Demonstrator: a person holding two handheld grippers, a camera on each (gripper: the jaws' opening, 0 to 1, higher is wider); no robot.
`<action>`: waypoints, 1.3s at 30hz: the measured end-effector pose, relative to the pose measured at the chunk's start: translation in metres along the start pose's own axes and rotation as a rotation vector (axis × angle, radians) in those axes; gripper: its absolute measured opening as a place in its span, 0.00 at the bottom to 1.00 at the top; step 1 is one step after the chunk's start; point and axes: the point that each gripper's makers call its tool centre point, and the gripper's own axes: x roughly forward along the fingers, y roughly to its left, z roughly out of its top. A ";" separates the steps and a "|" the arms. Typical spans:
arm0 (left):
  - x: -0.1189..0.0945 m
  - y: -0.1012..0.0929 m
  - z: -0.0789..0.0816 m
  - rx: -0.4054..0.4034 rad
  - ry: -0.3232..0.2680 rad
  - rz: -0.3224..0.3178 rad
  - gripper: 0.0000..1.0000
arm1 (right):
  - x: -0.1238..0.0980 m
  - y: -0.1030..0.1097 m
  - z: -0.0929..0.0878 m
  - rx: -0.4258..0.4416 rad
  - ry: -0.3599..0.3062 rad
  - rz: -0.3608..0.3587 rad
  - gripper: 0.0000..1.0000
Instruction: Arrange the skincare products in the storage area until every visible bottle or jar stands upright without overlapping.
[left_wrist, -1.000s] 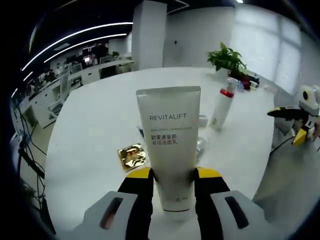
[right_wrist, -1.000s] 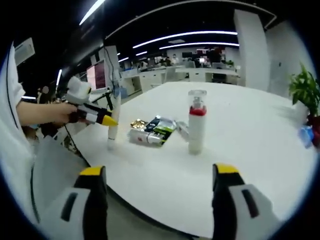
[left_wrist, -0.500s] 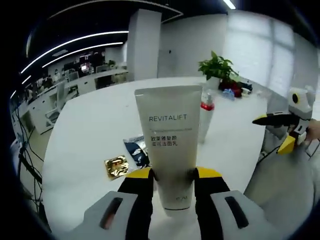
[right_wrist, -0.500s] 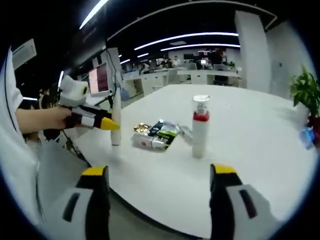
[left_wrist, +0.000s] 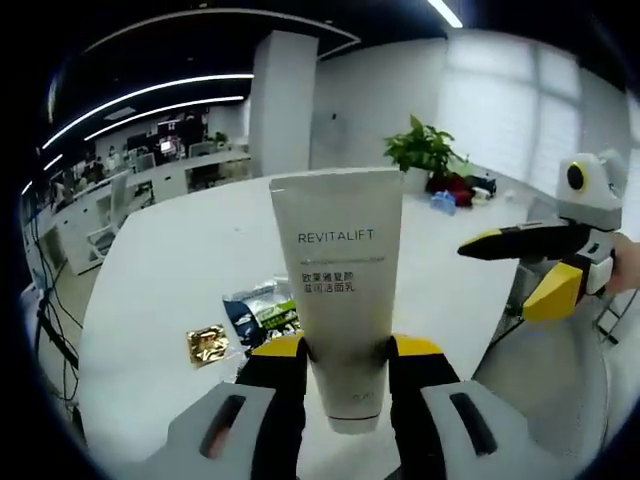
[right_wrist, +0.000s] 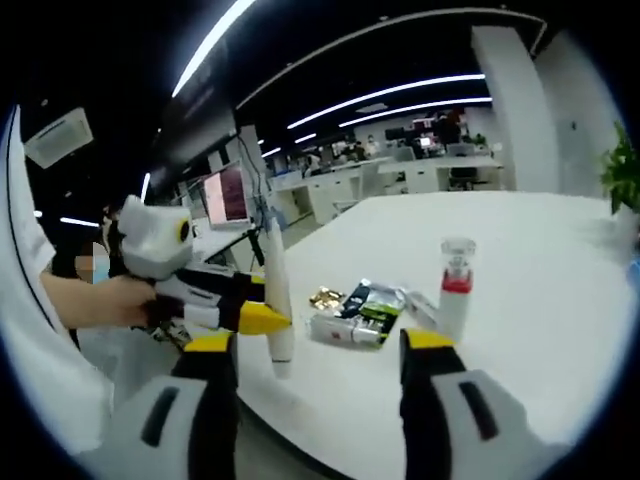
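A white tube (left_wrist: 338, 300) printed REVITALIFT stands upright with its cap down, and my left gripper (left_wrist: 345, 352) is shut on its lower part. In the right gripper view the same tube (right_wrist: 276, 300) shows edge-on at the table's near edge, held by the left gripper (right_wrist: 225, 305). A white pump bottle (right_wrist: 453, 292) with a red collar and clear cap stands upright on the white table (right_wrist: 520, 250). My right gripper (right_wrist: 320, 345) is open with nothing between its fingers, and it enters the left gripper view as the right gripper (left_wrist: 530, 262).
A pile of flat sachets (right_wrist: 365, 315) and a gold sachet (right_wrist: 325, 297) lie between tube and bottle; they appear as the sachets (left_wrist: 262, 310) and gold sachet (left_wrist: 207, 344). A potted plant (left_wrist: 420, 150) stands at the far side. A person's hand (right_wrist: 95, 300) holds the left gripper.
Both cameras have shifted. The left gripper with the tube sits nearer the middle of the right gripper view. The right gripper looms larger in the left gripper view. The pump bottle looks smaller.
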 end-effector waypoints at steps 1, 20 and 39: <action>0.000 -0.005 0.002 -0.001 -0.009 -0.001 0.28 | 0.002 0.005 0.003 -0.005 -0.004 0.013 0.63; 0.000 -0.050 0.016 0.060 -0.042 -0.079 0.29 | 0.023 0.025 0.024 -0.053 -0.022 0.061 0.29; 0.002 -0.059 0.019 0.066 -0.037 -0.170 0.30 | 0.023 0.017 0.024 -0.082 -0.010 0.073 0.13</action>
